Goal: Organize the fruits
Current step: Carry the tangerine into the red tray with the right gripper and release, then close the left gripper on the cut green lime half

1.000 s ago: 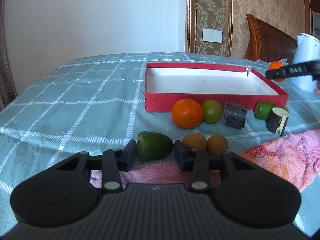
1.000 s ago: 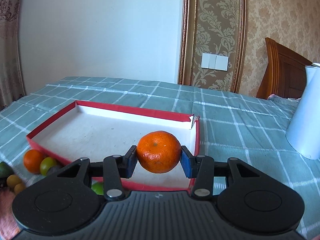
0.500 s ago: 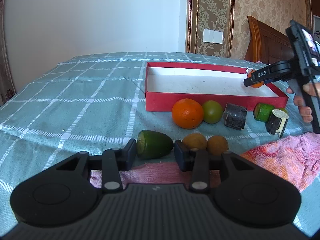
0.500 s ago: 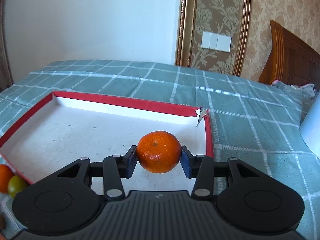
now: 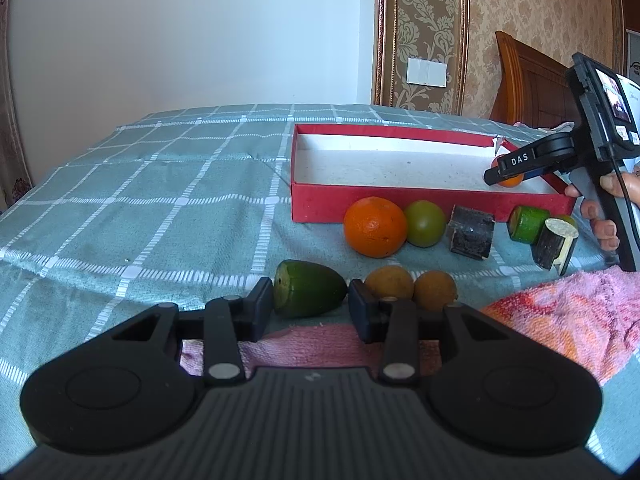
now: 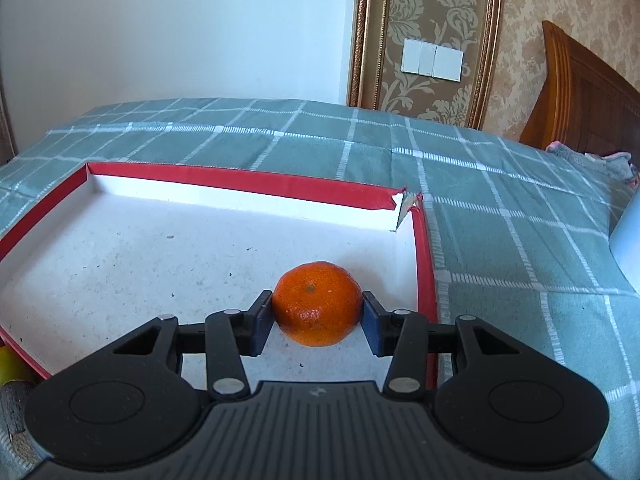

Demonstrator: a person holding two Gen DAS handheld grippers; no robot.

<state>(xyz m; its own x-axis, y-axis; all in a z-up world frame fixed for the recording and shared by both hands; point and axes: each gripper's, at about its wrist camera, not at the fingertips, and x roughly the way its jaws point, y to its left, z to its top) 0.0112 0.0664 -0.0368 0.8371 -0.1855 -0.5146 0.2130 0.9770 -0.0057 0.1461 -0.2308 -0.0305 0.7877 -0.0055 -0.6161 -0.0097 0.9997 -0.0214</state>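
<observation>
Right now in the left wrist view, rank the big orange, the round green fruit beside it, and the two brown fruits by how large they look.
1. Big orange.
2. Round green fruit.
3. The two brown fruits: alike, no ranking; nearer the camera, so truly smaller still.

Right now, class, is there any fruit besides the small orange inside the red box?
No: only the small orange sits on the white floor of the red box; the other fruits lie outside.
</observation>
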